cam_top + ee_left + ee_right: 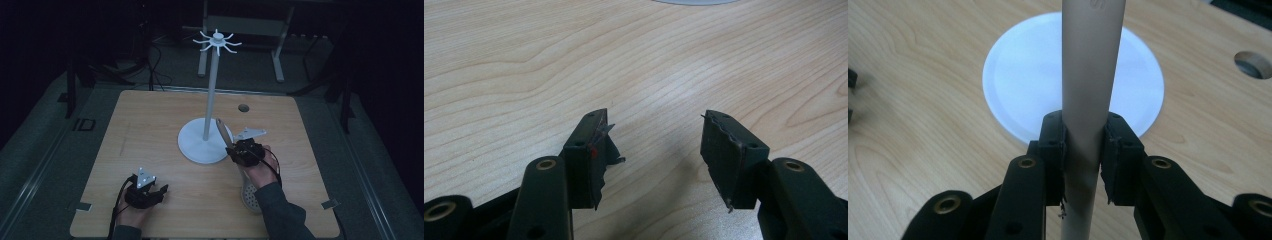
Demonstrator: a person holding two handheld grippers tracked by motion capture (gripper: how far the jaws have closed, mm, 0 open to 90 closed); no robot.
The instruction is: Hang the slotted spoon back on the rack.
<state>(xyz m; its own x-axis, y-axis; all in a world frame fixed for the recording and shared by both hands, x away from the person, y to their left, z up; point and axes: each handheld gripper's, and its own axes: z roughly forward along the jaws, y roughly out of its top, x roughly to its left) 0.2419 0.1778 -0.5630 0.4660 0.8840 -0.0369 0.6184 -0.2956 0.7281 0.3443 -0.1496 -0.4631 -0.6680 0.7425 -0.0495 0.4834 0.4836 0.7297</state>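
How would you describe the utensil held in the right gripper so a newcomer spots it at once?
Start at the tall white stand with hooks on top, in the middle of the wooden table. Just right of its round base, the right gripper is shut on a pale handle. That handle belongs to a slotted spoon, its perforated head near the table's front edge; nothing else there is long and slim.

tongs: 2 [162, 190] [231, 150] | slotted spoon: 1 [248, 192] | white hook stand: 1 [210, 100] | wooden table: 1 [150, 130]
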